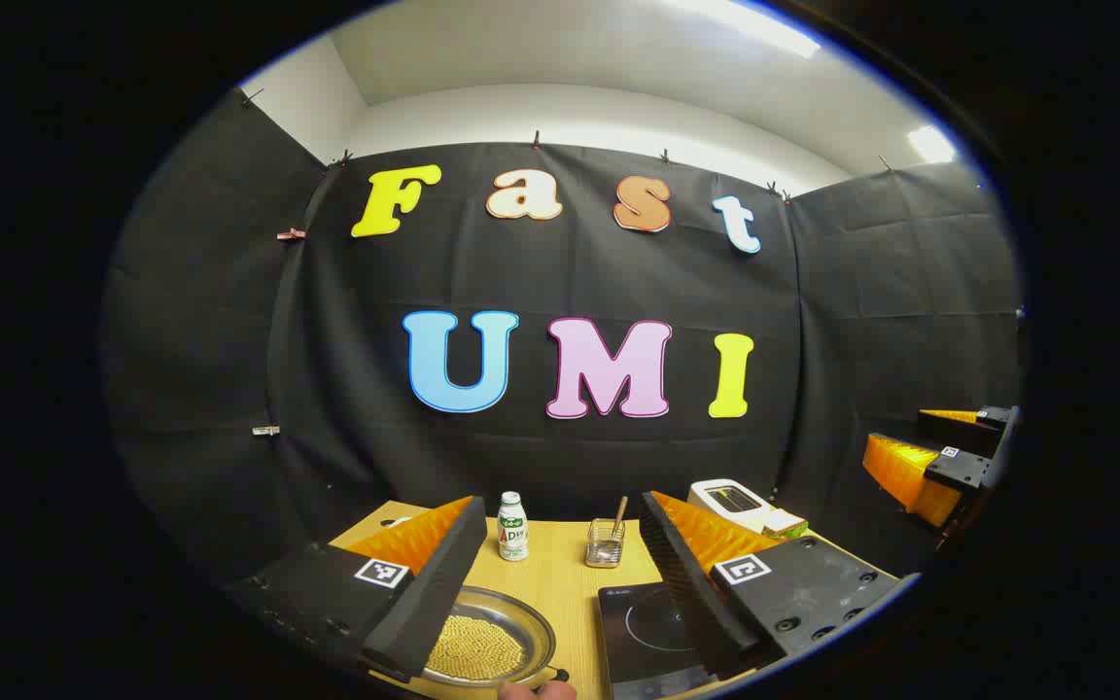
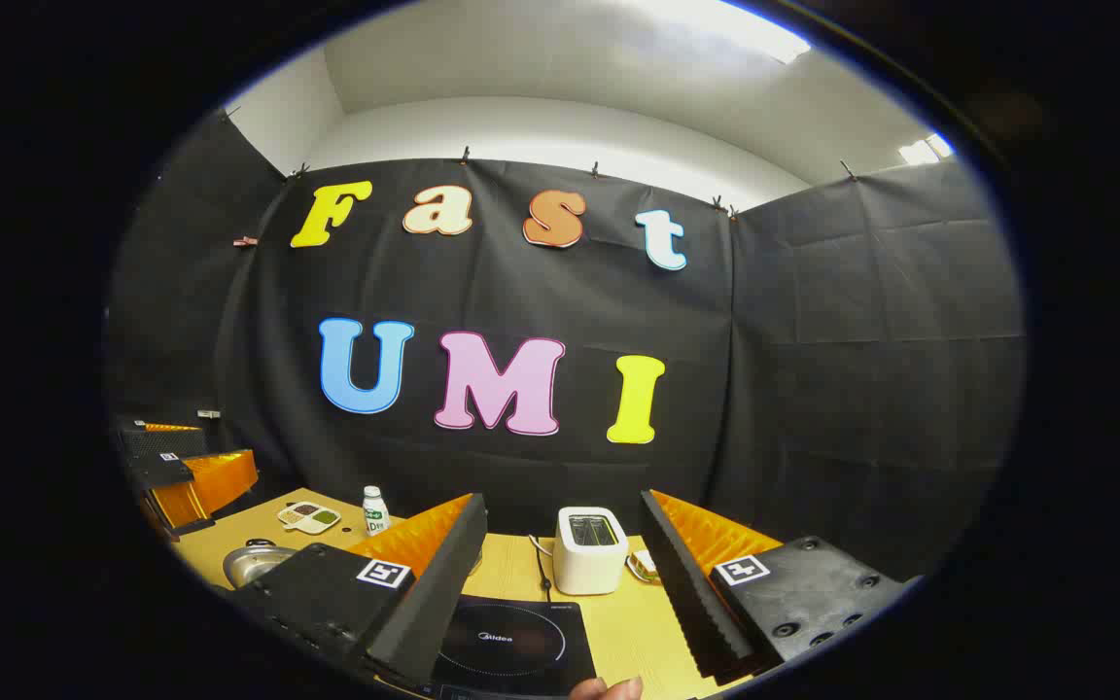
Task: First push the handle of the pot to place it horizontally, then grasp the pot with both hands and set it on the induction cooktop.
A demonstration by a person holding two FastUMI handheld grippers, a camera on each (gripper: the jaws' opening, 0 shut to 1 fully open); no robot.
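1. Your table [image 1: 560,583] carries the pot [image 1: 492,642] near its front edge, just left of the cooktop [image 2: 511,647] (toaster [image 2: 591,549] behind).
2. Your left gripper [image 1: 560,622] and right gripper [image 2: 560,622] both gape, holding nothing.

Steel pot [image 1: 492,642] of yellow grains sits left of black induction cooktop [image 1: 646,632].

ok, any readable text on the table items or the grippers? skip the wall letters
"Midea": brand mark on the induction cooktop, inside its ring.
Bottle: label print too small to read.
Left gripper and right gripper: square coded markers on the fingers, no words or numbers.
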